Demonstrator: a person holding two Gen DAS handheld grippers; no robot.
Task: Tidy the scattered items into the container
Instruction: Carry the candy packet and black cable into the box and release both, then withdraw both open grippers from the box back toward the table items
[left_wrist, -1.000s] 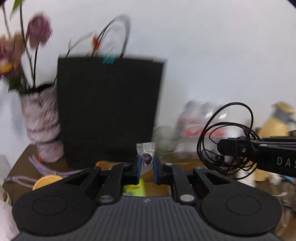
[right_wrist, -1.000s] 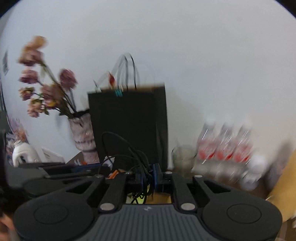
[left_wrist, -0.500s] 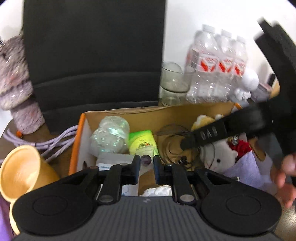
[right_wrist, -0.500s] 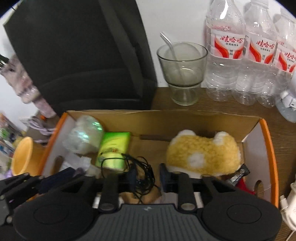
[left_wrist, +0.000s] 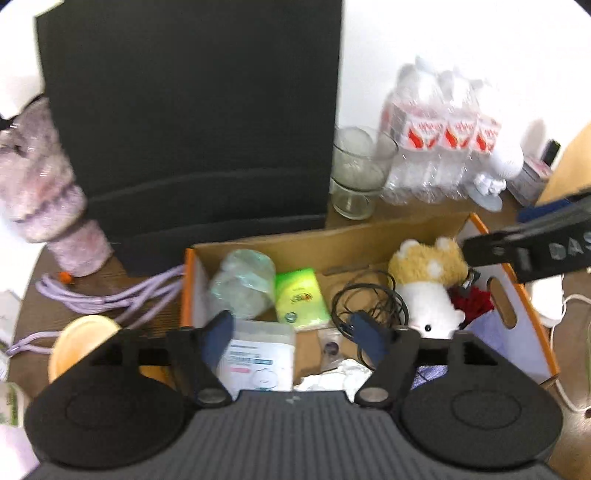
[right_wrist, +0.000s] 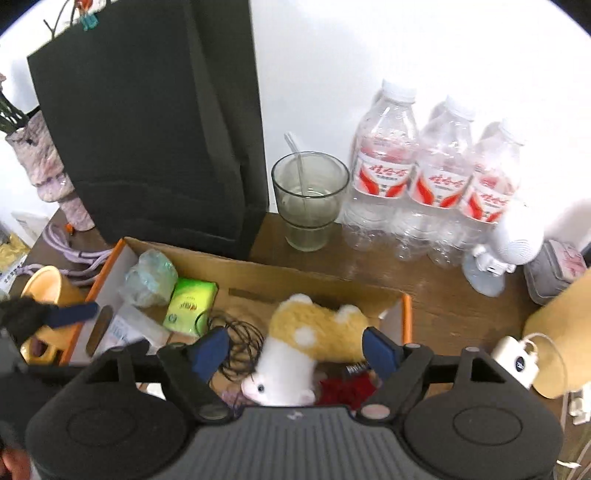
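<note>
Both grippers hang over the cardboard box (left_wrist: 325, 236) (right_wrist: 280, 273) with orange edges. My left gripper (left_wrist: 293, 338) is opening, with nothing between its blue pads. A small wrapped candy (left_wrist: 330, 347) lies loose on the box floor just below it. My right gripper (right_wrist: 295, 350) is opening too, and the black cable coil (right_wrist: 236, 343) (left_wrist: 369, 302) lies in the box beside its left finger. A yellow and white plush toy (right_wrist: 314, 332) (left_wrist: 428, 284) sits under the right gripper, untouched. The box also holds a green tissue pack (left_wrist: 301, 299) (right_wrist: 190, 306), a clear crumpled bag (left_wrist: 240, 284) and a white packet (left_wrist: 255, 354).
A tall black paper bag (right_wrist: 155, 122) stands behind the box. A glass (right_wrist: 310, 199) and water bottles (right_wrist: 436, 177) line the wall. A vase (left_wrist: 48, 199), purple cord (left_wrist: 103, 299) and yellow cup (left_wrist: 81, 339) sit left. A white charger (right_wrist: 517, 362) lies right.
Both grippers tipped down over the box and went from shut to open. The candy left the left gripper and the cable left the right one; both now lie in the box.
</note>
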